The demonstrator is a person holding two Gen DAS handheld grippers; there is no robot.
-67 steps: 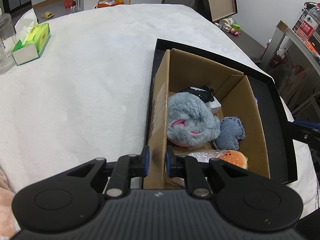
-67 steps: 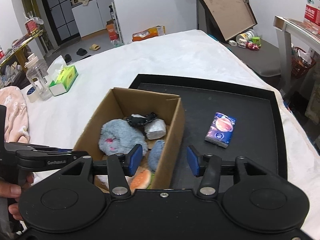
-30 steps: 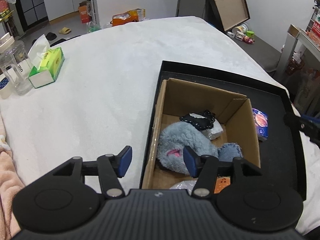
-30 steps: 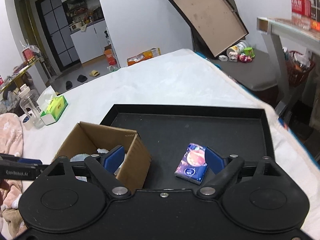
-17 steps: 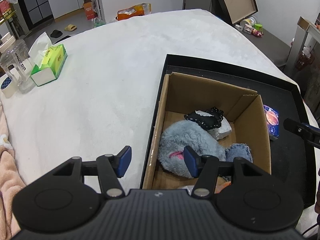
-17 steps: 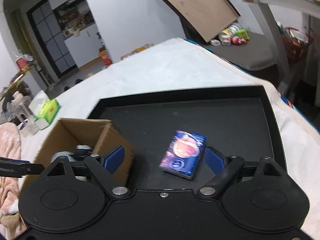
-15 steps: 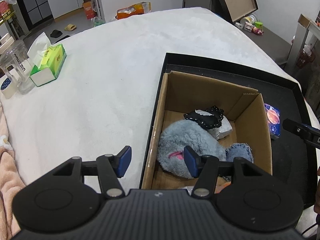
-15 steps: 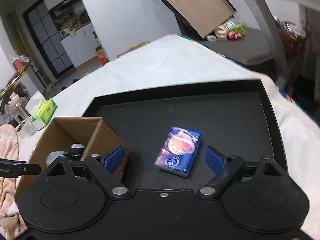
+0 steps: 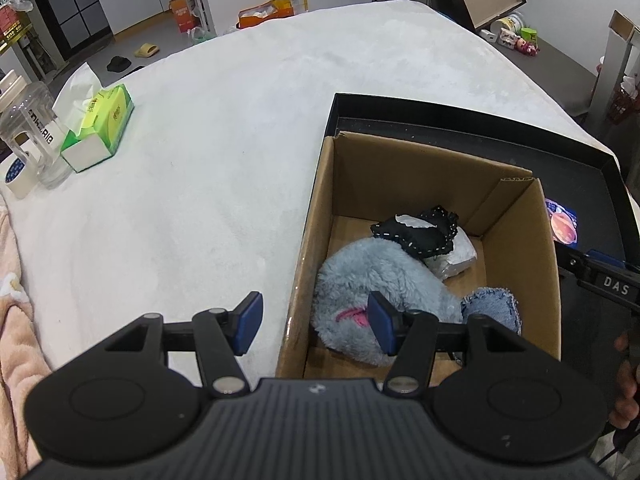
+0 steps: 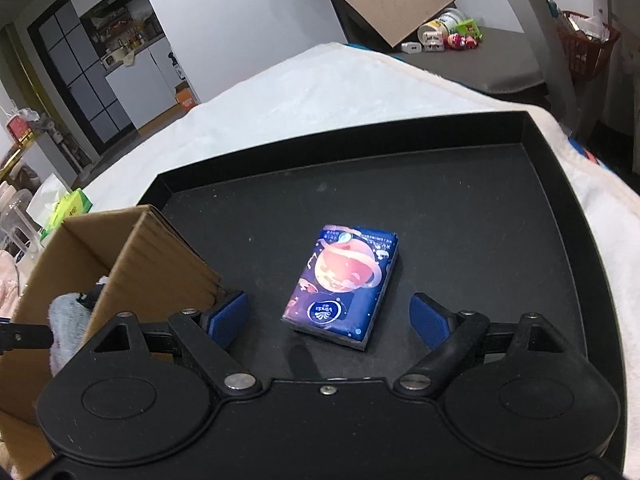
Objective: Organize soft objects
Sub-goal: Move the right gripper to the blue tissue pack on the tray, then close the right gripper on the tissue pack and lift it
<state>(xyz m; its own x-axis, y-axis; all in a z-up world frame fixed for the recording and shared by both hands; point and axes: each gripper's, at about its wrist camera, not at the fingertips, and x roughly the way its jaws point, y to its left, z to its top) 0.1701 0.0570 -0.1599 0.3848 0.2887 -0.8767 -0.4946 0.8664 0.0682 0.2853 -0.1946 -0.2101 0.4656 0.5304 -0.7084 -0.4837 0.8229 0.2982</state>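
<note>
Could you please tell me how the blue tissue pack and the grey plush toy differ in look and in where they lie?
The tissue pack is a flat, smooth rectangle printed in blue and orange; the plush toy is a rounded, fuzzy grey lump with a pink mark. The tissue pack lies alone on the black tray, outside the cardboard box; the plush toy sits inside that box among other soft things. Both are ungripped.

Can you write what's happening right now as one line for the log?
right tool: open, straddling tissue pack on black tray | left tool: open, empty, over cardboard box edge
</note>
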